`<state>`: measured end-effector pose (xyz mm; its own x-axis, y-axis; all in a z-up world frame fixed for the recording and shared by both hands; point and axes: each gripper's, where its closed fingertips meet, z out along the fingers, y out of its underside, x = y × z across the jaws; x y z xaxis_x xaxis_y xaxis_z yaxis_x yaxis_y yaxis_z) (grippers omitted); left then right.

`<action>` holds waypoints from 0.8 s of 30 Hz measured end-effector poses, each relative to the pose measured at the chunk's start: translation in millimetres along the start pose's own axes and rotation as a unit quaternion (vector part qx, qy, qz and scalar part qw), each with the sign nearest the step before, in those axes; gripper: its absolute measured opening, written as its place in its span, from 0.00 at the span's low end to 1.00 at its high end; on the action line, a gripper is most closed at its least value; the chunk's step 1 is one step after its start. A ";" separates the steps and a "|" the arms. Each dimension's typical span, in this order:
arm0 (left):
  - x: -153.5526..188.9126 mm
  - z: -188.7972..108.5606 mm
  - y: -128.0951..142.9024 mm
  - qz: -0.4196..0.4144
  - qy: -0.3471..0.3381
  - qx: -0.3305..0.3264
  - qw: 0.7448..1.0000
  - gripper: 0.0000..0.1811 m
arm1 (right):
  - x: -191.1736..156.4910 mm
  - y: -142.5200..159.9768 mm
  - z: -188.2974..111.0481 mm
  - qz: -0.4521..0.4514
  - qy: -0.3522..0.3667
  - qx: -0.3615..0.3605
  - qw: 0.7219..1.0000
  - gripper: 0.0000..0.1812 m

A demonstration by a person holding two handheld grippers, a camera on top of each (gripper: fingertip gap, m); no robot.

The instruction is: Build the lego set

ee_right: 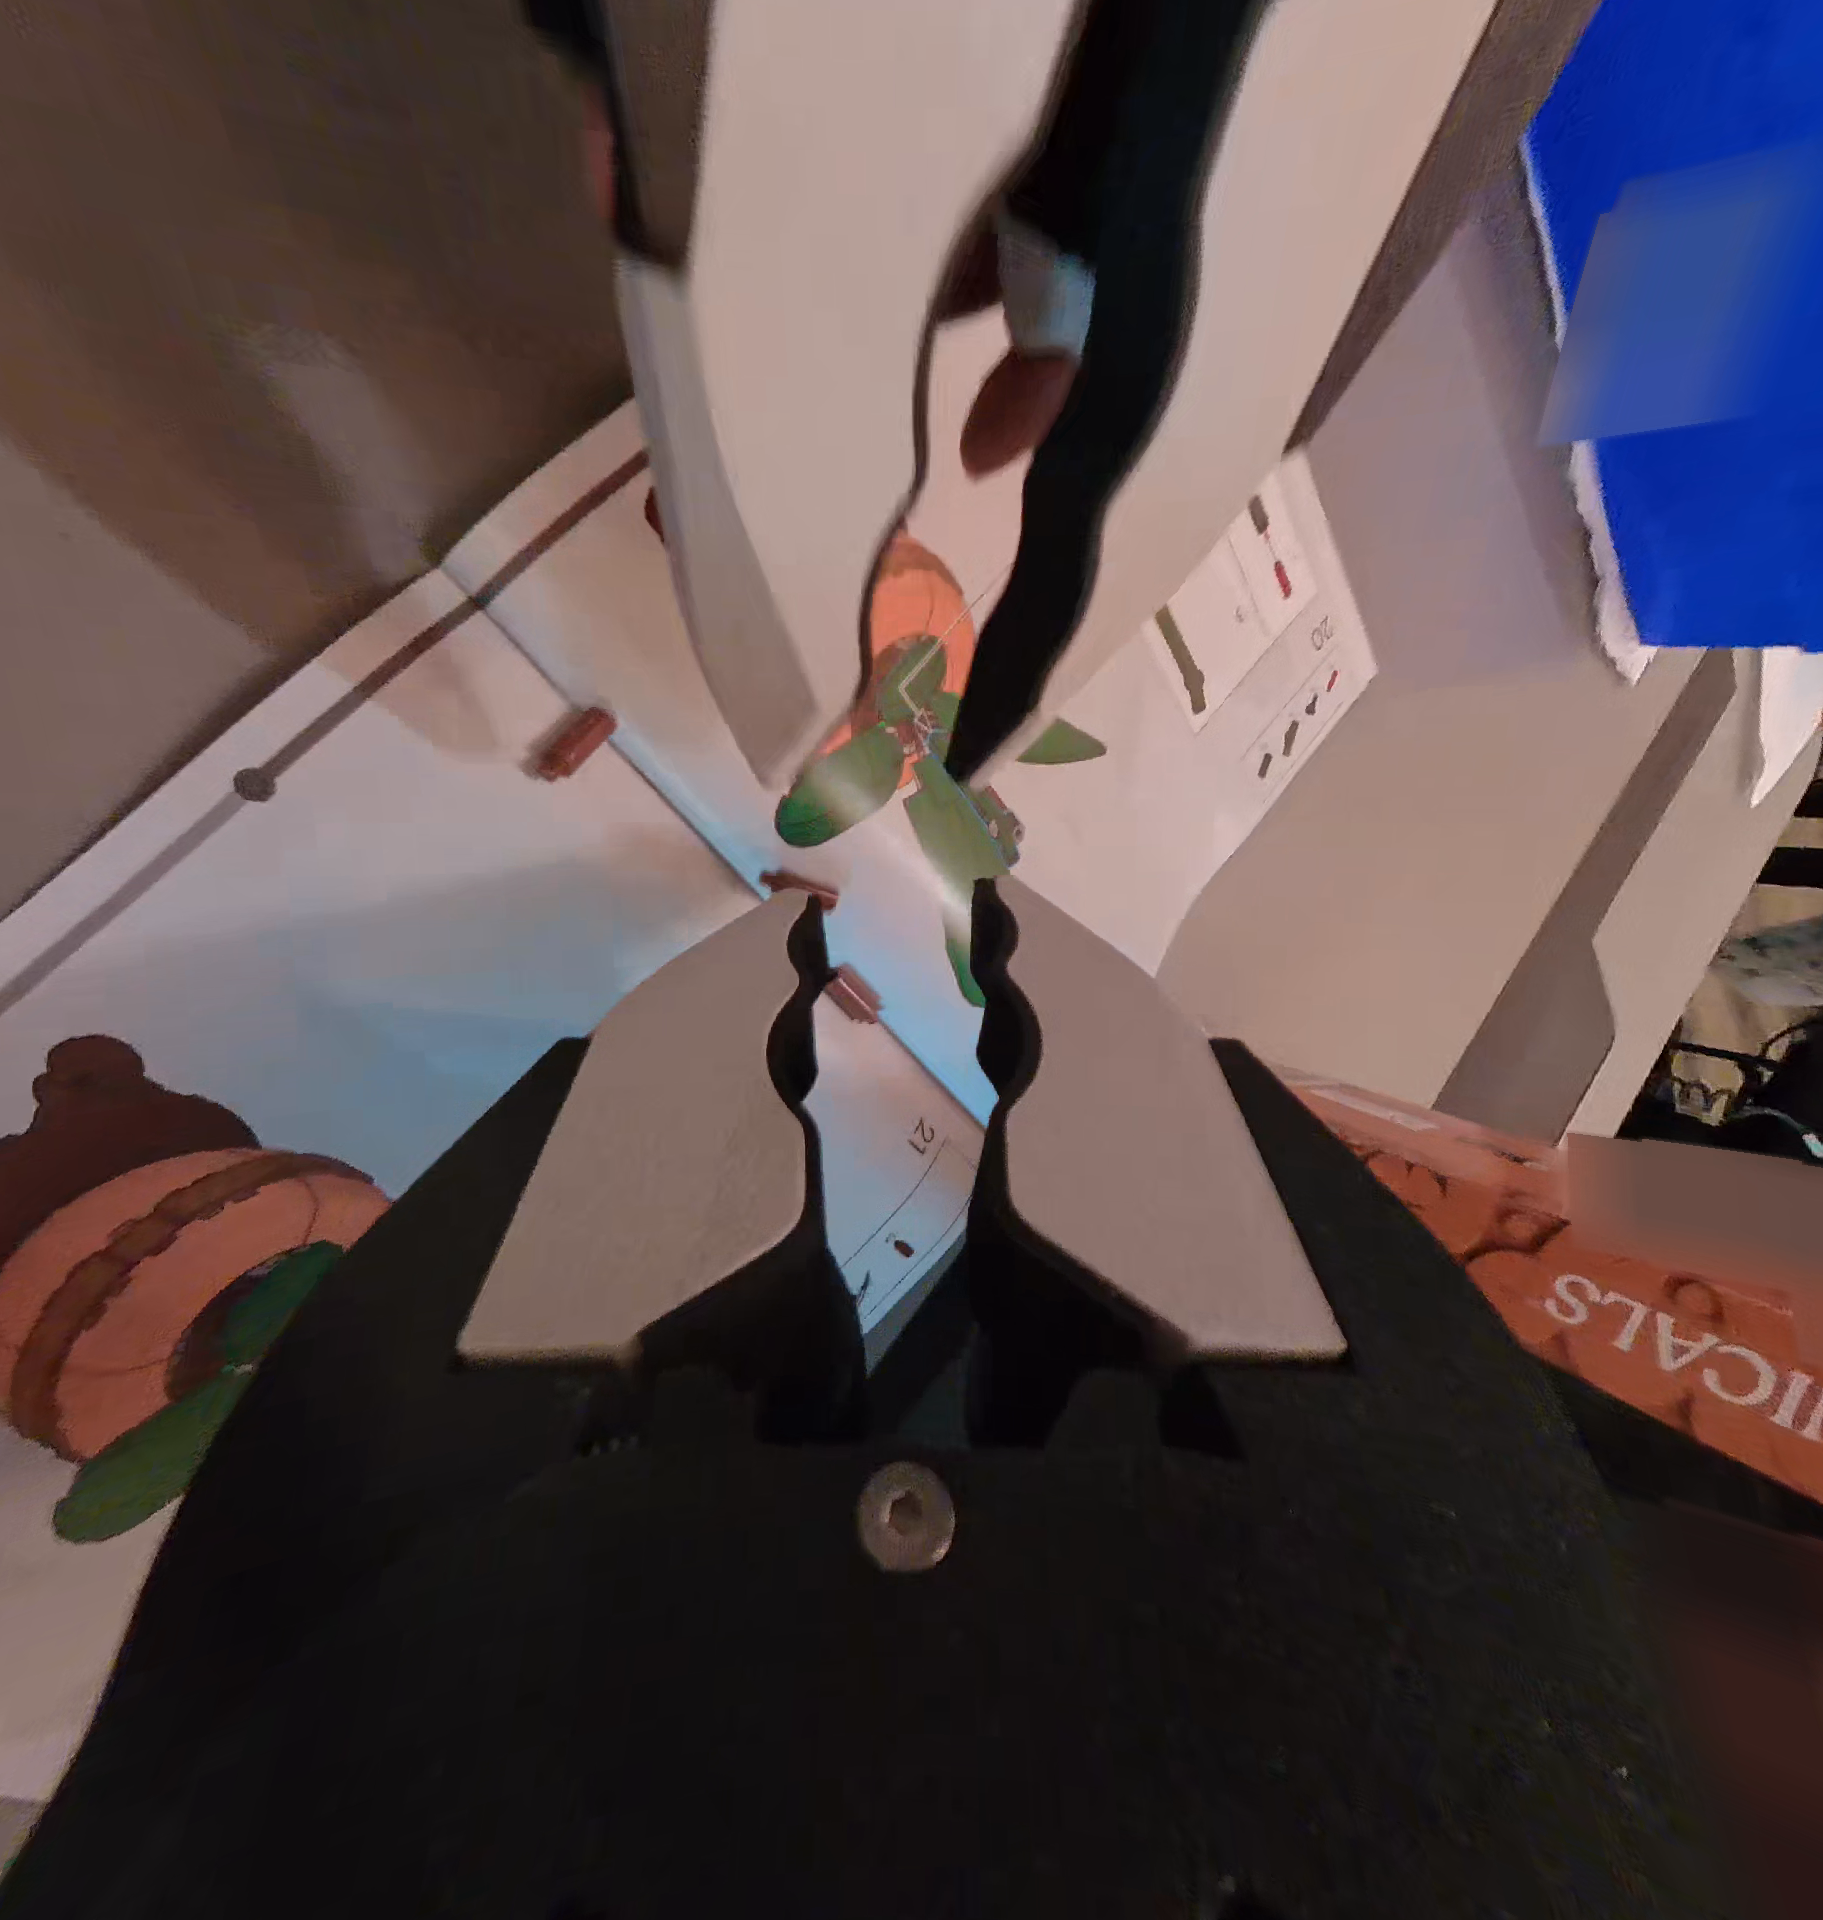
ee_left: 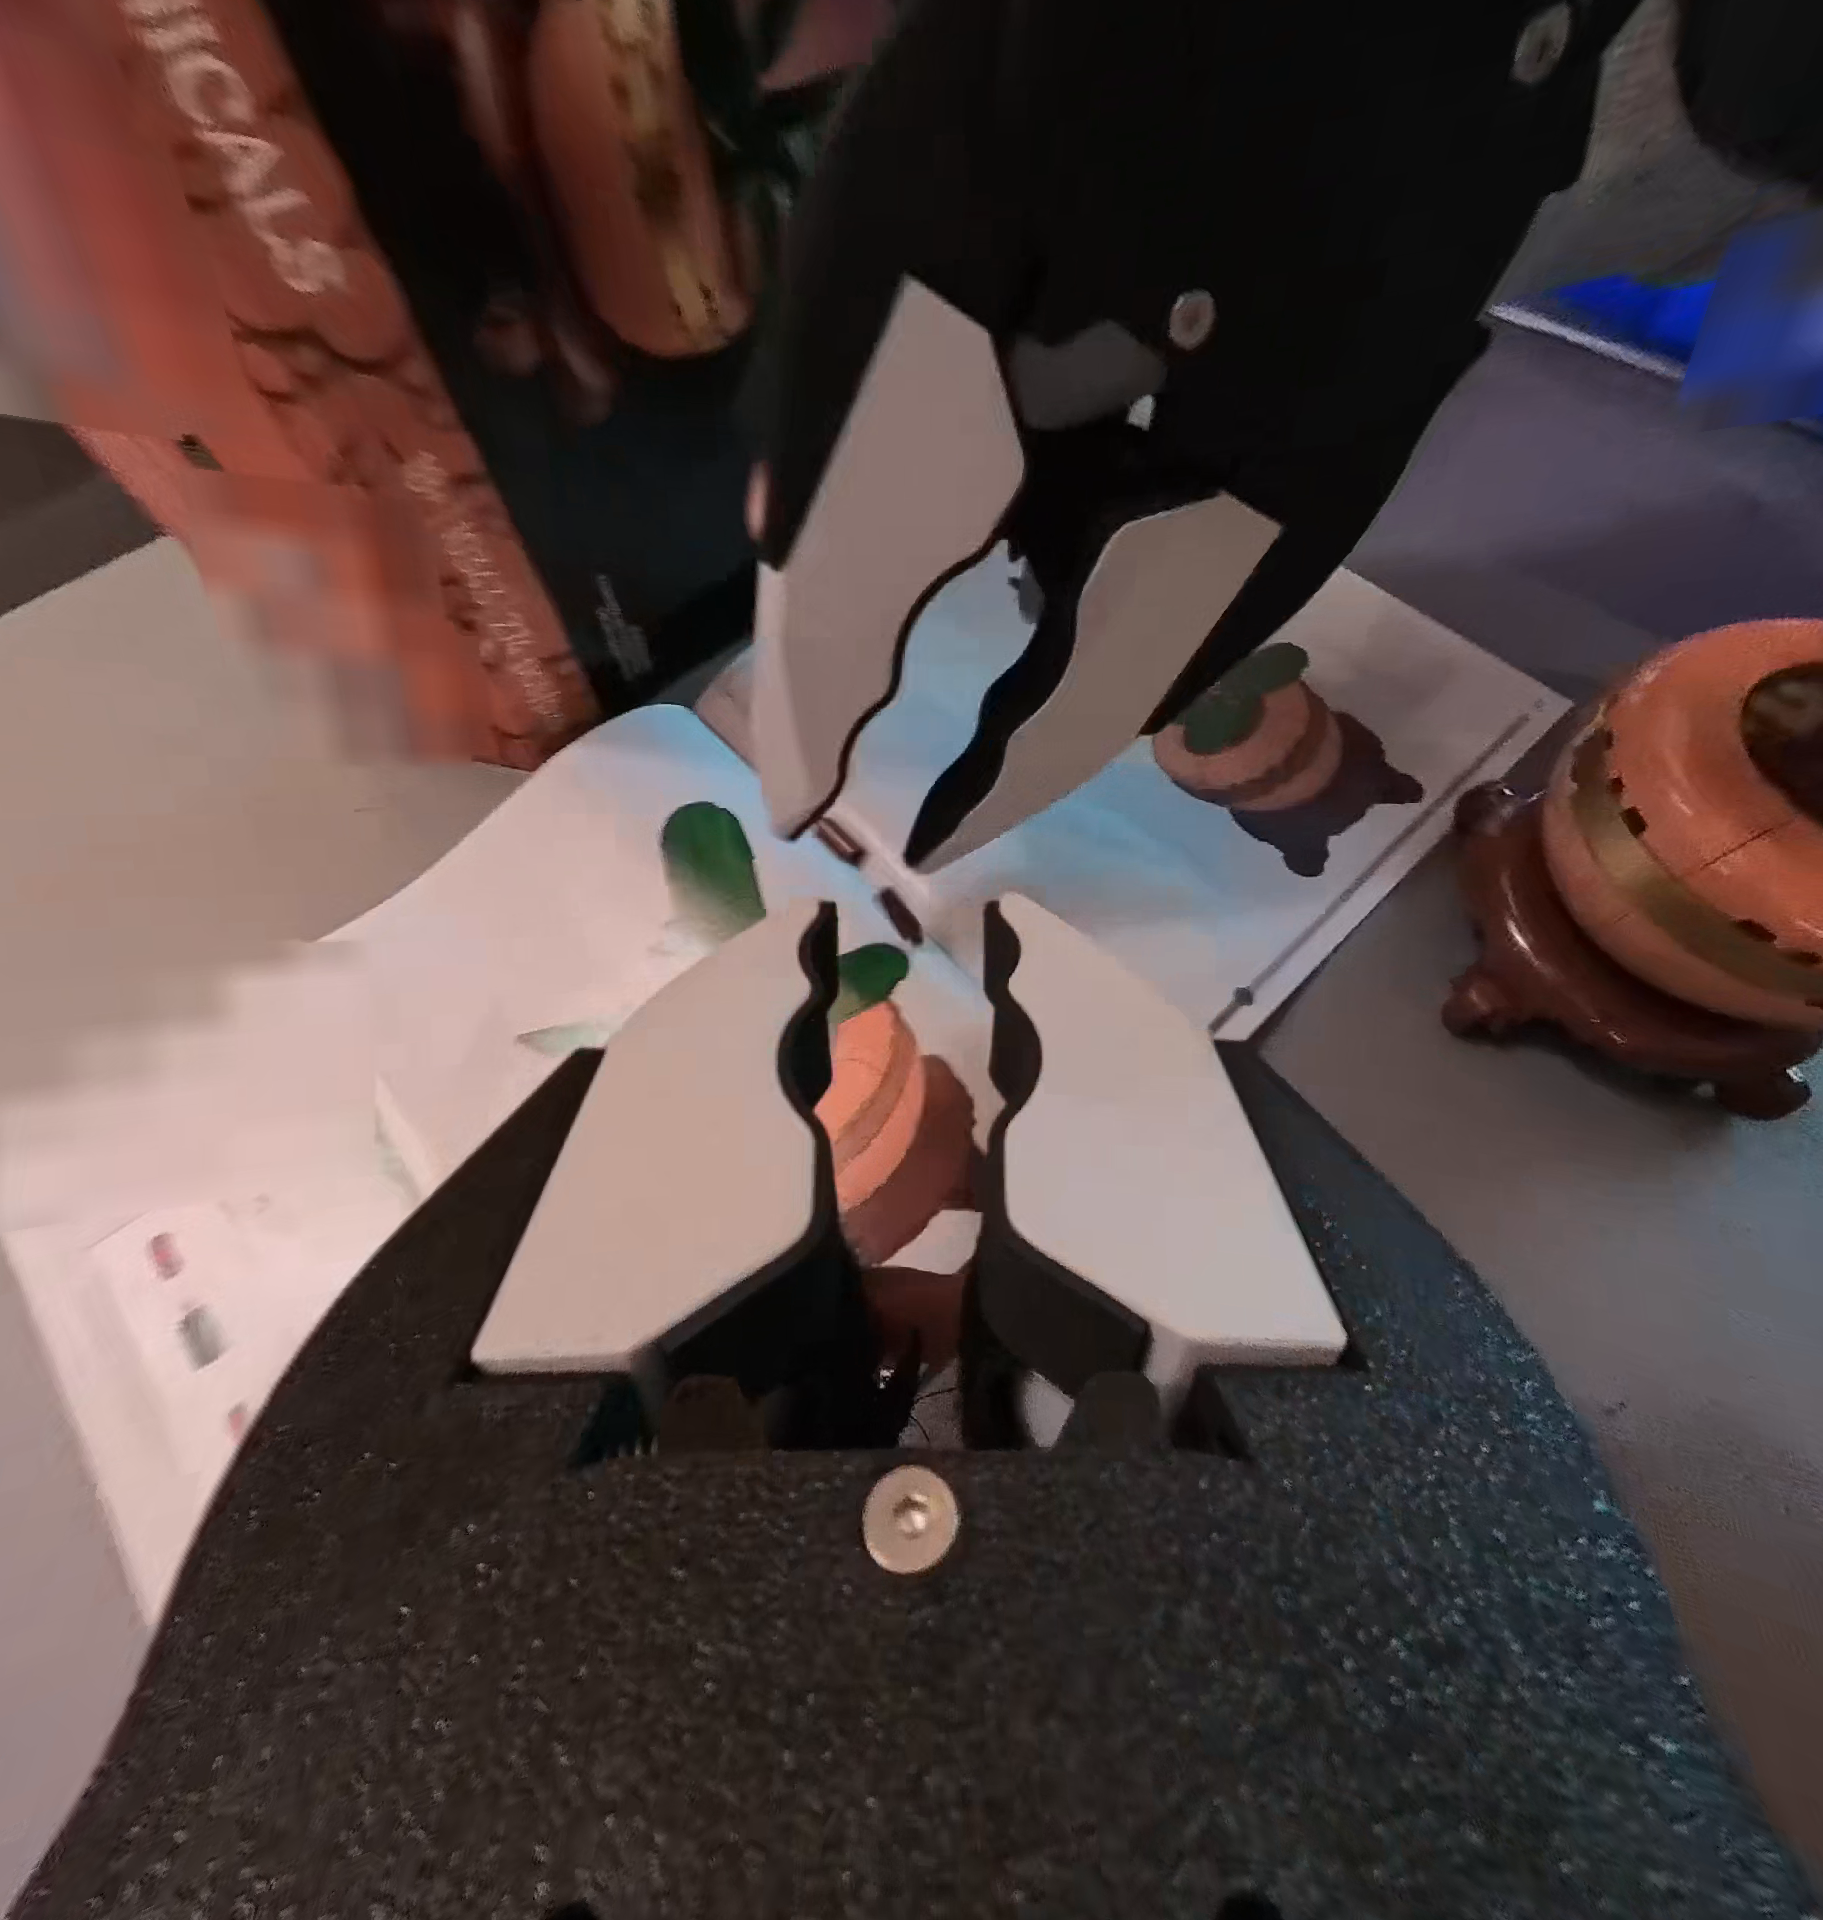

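An open instruction booklet (ee_left: 1146,862) lies on the table. Small brown lego pieces lie along its crease, one (ee_left: 842,840) between the tips of my right gripper (ee_left: 860,840) and another (ee_left: 896,914) just beyond my left gripper (ee_left: 912,914). In the right wrist view my right gripper (ee_right: 891,899) is open low over the crease, with one brown piece (ee_right: 853,992) under its gap, one (ee_right: 798,883) at its left tip and a third (ee_right: 574,743) farther left. My left gripper (ee_right: 871,774) faces it, open and empty. A built orange pot on a brown stand (ee_left: 1665,862) stands at the right.
The orange lego box (ee_left: 367,416) stands upright behind the booklet at the left; it also shows in the right wrist view (ee_right: 1665,1299). A blue object (ee_right: 1717,312) sits at the table's far side. Grey table surface (ee_left: 1509,1299) lies beside the booklet. My left and right fingertips are right by each other.
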<state>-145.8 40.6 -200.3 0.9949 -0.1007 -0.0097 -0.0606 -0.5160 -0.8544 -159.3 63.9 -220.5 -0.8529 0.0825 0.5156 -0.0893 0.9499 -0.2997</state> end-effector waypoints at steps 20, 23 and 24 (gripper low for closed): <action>-42.5 -37.0 -55.3 -0.022 -0.108 0.232 0.966 0.14 | -115.7 17.7 -420.7 0.378 0.487 0.023 0.787 0.09; -44.1 -42.4 -62.9 -0.033 -0.106 0.250 0.962 0.18 | -195.6 31.9 -442.1 0.427 0.539 -0.011 0.726 0.15; -43.7 -45.1 -67.4 -0.028 -0.110 0.255 0.960 0.19 | -218.5 33.3 -444.0 0.442 0.550 -0.005 0.709 0.19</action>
<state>-188.8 41.5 -118.9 0.9919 0.1259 -0.0188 -0.0156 -0.0263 -0.9995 252.5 211.4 13.3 0.3437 0.8264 0.4460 0.2375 0.3830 -0.8927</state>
